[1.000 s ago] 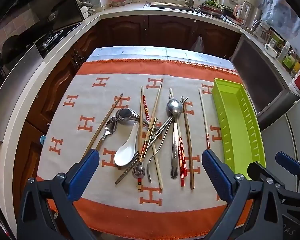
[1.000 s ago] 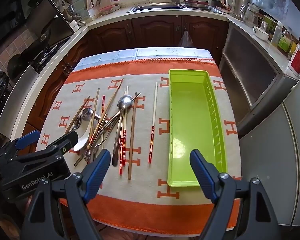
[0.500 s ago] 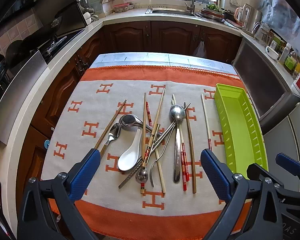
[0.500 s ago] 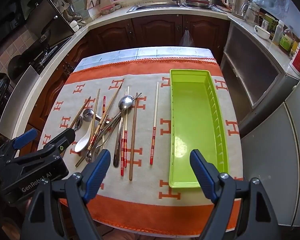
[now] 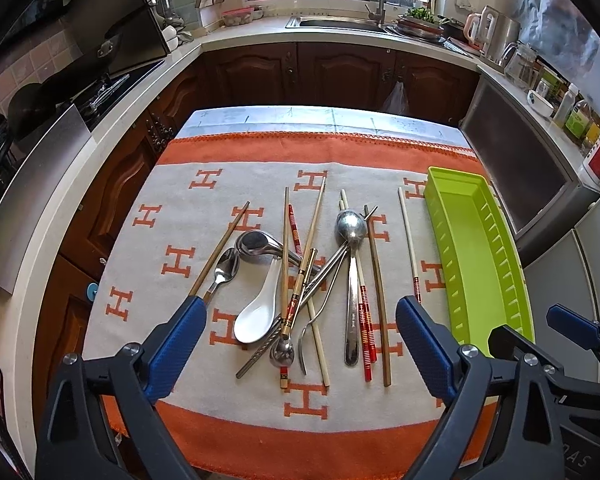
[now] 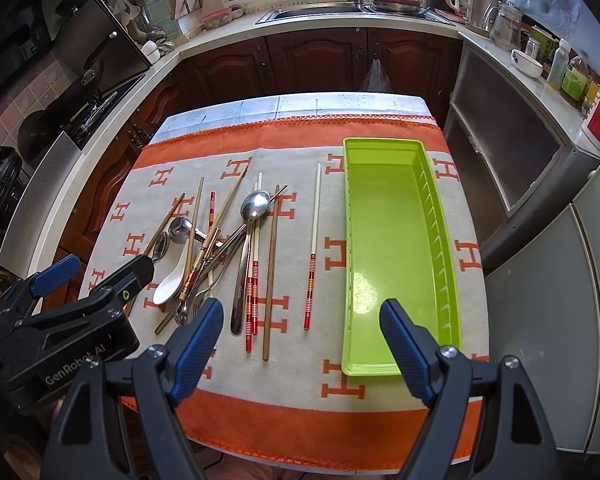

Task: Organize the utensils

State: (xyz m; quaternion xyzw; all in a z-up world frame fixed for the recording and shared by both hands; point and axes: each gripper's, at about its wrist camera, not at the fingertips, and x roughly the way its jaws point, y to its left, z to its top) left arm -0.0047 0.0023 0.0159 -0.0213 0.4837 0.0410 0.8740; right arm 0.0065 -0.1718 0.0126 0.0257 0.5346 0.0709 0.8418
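A jumble of utensils lies on the cloth: a white ceramic spoon [image 5: 256,316], a long steel spoon [image 5: 351,240], a steel ladle-spoon [image 5: 256,242], a small spoon [image 5: 226,268], a fork [image 5: 304,336] and several wooden and red-banded chopsticks [image 5: 366,320]. One chopstick [image 6: 313,248] lies apart beside the empty green tray [image 6: 392,240]. My left gripper [image 5: 300,320] hovers above the pile's near end, its jaws wide and closing, with nothing between them. My right gripper [image 6: 302,312] hangs open and empty between the pile and the tray.
The grey cloth [image 5: 220,412] with an orange border and H marks covers a small table. Dark wood cabinets [image 5: 340,72], a sink counter [image 5: 332,24] and a stove [image 5: 100,92] ring the table. A fridge [image 6: 548,320] stands right of the tray.
The left gripper's jaws have drawn slightly closer together. The utensils, the tray and the right gripper are as before.
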